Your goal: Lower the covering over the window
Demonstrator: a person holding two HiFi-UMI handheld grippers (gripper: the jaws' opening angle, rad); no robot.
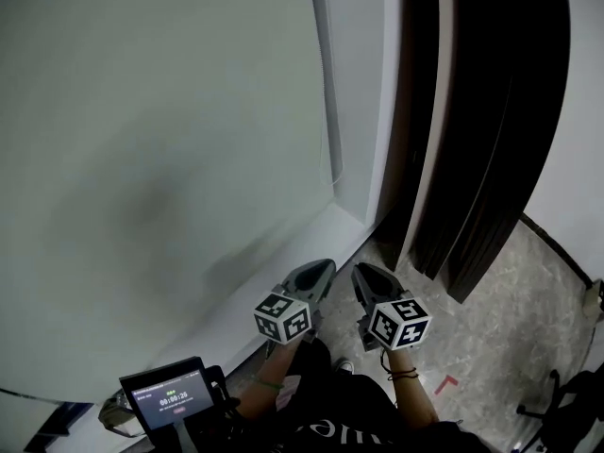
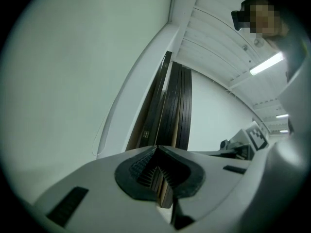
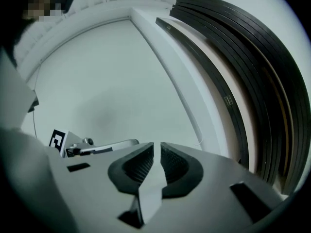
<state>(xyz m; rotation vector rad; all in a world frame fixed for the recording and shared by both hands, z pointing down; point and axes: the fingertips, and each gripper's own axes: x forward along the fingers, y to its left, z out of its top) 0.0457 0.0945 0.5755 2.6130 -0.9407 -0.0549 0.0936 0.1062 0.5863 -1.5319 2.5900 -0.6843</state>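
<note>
The window covering [image 1: 160,111] is a broad pale sheet that fills the left of the head view, and it also shows in the left gripper view [image 2: 73,72] and the right gripper view [image 3: 112,81]. A thin white cord loop [image 1: 332,163] hangs along the white frame at its right edge, and both gripper views catch it [image 2: 99,135] [image 3: 195,130]. My left gripper [image 1: 324,266] and right gripper [image 1: 361,270] are side by side low in front of the sill, well below the cord. Both are shut with nothing between the jaws [image 2: 156,147] [image 3: 157,144].
Dark curtains [image 1: 491,111] hang in folds right of the white frame. A white sill [image 1: 283,272] runs below the covering. Marbled floor [image 1: 528,300] lies to the right, with a red mark [image 1: 445,383] and a chair base [image 1: 566,404]. A small screen [image 1: 170,399] sits at bottom left.
</note>
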